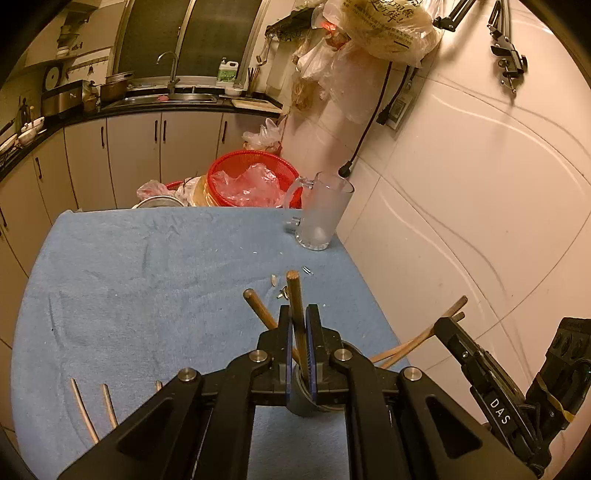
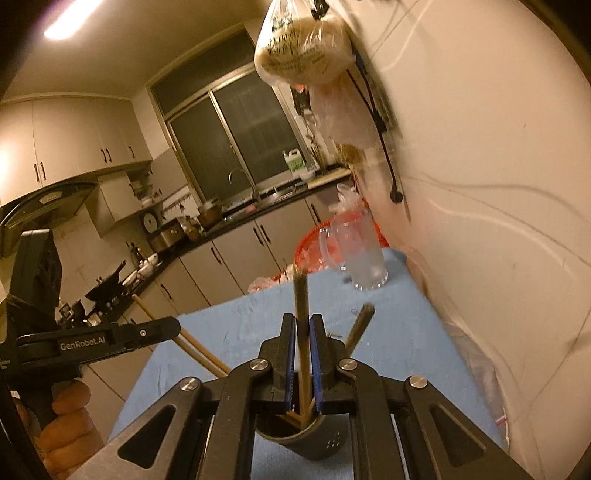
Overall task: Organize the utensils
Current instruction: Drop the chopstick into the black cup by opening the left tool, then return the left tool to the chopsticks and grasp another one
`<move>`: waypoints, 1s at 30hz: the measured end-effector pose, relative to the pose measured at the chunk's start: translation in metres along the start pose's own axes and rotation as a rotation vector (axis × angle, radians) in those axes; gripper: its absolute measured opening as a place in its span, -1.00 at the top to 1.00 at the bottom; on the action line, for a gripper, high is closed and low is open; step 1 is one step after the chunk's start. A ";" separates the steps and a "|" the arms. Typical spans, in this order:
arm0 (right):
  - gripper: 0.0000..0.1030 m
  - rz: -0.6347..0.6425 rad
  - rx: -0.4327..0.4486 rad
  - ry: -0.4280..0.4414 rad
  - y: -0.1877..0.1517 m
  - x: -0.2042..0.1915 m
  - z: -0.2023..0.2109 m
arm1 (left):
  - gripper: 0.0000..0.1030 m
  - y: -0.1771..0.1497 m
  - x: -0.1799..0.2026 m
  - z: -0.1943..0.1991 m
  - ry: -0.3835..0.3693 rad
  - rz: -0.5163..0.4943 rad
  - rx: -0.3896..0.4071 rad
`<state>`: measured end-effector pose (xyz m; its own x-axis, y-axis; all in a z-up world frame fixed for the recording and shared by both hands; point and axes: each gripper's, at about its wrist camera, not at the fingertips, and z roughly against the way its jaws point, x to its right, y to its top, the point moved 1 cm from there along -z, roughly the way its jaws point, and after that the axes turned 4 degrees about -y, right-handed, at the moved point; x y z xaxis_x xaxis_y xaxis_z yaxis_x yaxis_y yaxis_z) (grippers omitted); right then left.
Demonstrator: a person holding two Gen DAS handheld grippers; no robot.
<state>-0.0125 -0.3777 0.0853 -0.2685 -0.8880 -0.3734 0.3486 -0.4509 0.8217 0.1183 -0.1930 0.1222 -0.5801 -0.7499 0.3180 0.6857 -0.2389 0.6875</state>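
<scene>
Both grippers lower chopsticks into a dark cup (image 2: 306, 439) on the blue-clothed surface (image 1: 147, 266): left gripper (image 1: 298, 332) and right gripper (image 2: 302, 339) each clenched on a chopstick (image 1: 295, 302), apparently tip-first. Best released only once the tips sit inside.

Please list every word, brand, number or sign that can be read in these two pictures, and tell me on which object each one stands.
"DAS": white letters on the body of the right tongs, seen in the left wrist view.
"GenRobot.AI": on the side of the left tongs, seen in the right wrist view.
Print on the hanging plastic bag: characters too blurred to read.
Label on the white jug by the window: too small to read.
</scene>
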 end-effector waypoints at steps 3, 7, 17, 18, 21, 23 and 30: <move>0.79 -0.002 -0.003 0.000 0.002 -0.001 0.003 | 0.81 0.000 0.002 0.005 0.005 -0.010 0.000; 0.78 -0.019 0.019 0.005 0.009 -0.002 0.015 | 0.45 0.000 0.003 0.021 -0.004 -0.016 0.033; 0.64 0.010 0.007 0.055 -0.006 -0.026 0.041 | 0.44 -0.027 -0.022 0.080 0.036 -0.010 0.100; 0.63 0.021 -0.009 0.063 -0.011 -0.030 0.040 | 0.44 -0.034 -0.030 0.084 0.055 -0.004 0.099; 0.55 0.063 -0.080 0.089 -0.034 -0.047 0.029 | 0.43 -0.056 -0.059 0.092 0.107 0.036 0.084; 0.54 0.088 -0.139 0.105 -0.053 -0.057 0.017 | 0.43 -0.071 -0.081 0.092 0.138 0.074 0.057; 0.54 0.169 -0.355 0.121 -0.128 -0.090 -0.031 | 0.43 -0.128 -0.149 0.070 0.221 0.197 -0.079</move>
<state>-0.0053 -0.2430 0.0000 -0.0812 -0.9468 -0.3113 0.6725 -0.2826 0.6840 0.0860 -0.0071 0.0328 -0.3286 -0.9006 0.2845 0.8128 -0.1163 0.5707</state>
